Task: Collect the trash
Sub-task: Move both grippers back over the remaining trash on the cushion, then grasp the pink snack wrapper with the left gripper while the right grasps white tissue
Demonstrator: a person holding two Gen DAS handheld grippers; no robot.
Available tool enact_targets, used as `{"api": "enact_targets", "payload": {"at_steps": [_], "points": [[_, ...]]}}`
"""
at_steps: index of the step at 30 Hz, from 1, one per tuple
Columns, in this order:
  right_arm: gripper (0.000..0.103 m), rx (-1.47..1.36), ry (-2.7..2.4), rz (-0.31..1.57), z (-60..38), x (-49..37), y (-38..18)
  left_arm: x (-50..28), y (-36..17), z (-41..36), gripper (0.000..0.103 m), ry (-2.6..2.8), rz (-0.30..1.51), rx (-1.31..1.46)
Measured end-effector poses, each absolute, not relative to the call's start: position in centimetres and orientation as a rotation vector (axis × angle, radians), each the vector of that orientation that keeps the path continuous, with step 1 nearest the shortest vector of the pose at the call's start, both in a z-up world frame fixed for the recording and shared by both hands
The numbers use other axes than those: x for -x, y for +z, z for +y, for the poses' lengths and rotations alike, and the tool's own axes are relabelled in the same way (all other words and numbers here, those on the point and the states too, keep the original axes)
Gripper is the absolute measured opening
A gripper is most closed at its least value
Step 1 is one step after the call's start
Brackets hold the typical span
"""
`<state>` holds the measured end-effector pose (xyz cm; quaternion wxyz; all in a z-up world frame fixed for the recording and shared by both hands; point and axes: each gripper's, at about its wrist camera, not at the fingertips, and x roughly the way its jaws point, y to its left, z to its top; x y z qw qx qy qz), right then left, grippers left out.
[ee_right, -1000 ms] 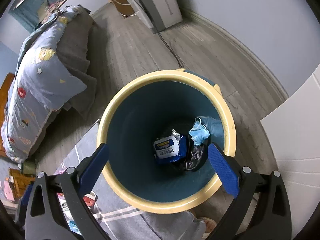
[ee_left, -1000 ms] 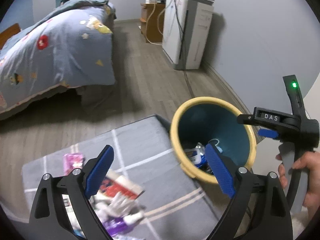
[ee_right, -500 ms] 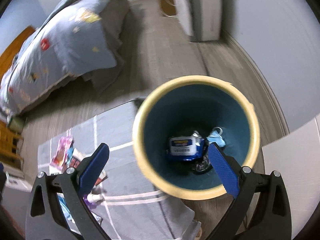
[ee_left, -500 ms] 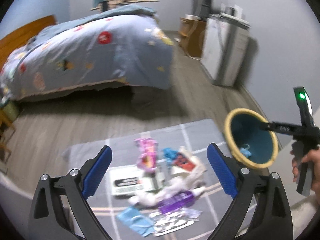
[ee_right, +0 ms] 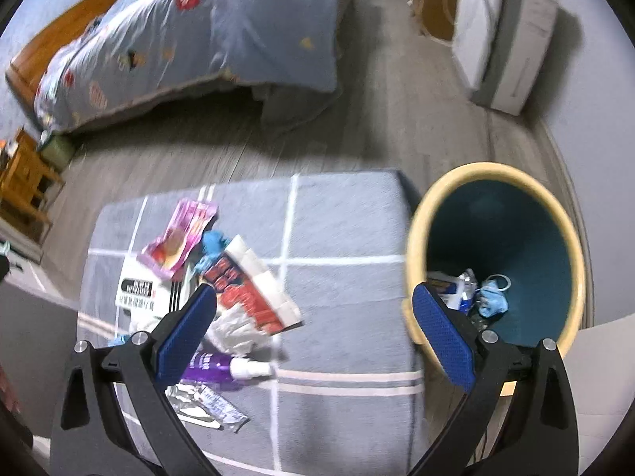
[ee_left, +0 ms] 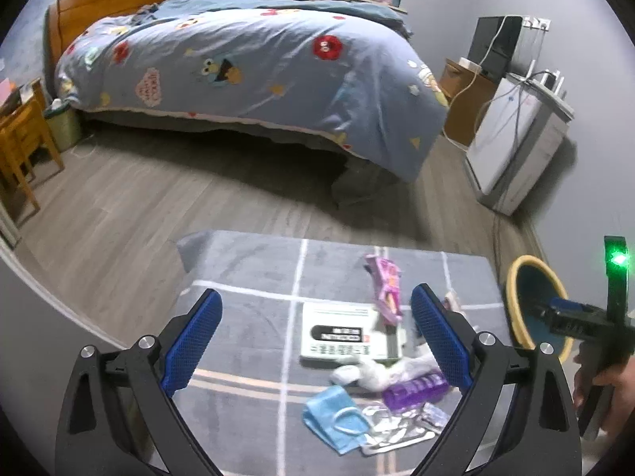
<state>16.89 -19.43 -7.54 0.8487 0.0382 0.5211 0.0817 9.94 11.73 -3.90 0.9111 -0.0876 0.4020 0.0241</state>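
Both grippers swung from round bin point(ee_right: 416, 246) toward crinkled wrappers point(ee_right: 246, 289).

Both the left tongs point(ee_left: 315, 343) and the right tongs point(ee_right: 313, 337) are spread wide, holding nothing.

dim, blurred room (fisheye-warped edges)

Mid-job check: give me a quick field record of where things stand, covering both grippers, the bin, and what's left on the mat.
left gripper: open, empty, above the mat
right gripper: open, empty, between pile and bin
bin: yellow rim, beside the mat's right edge; holds a blue mask and wrappers
mat: grey, white grid lines
left on mat: pink packet, red-and-white box, purple bottle, blue mask, foil wrappers
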Motion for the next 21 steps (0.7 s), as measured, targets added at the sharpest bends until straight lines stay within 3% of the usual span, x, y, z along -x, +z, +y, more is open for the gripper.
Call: {"api": "enact_targets", "payload": {"at_steps": [10, 15, 18, 20, 21], "points": [[0.097, -0.066, 0.264, 1.239, -15.0, -17.5, -11.5, -11.0, -5.6, 12.3, 0.095, 0.048, 0.87, 0.128], [0.083, -0.053, 0.273, 1.297, -14.0, -17.8, -13.2, -11.9, -6.4, 11.6, 0.095, 0.035, 0.89, 0.123], [0.062, -0.025, 0.29, 1.332, -13.5, -17.8, -14.2, -12.6, -7.3, 10.7, 0.095, 0.029, 0.912, 0.114], [0.03, -0.048, 0.319, 1.354, -13.5, -17.8, -14.6, -13.1, -7.9, 10.3, 0.095, 0.03, 0.925, 0.103], [0.028, -0.07, 0.333, 1.361, -13.7, -17.8, -14.7, -13.4, -8.3, 10.0, 0.095, 0.029, 0.932, 0.094]]}}
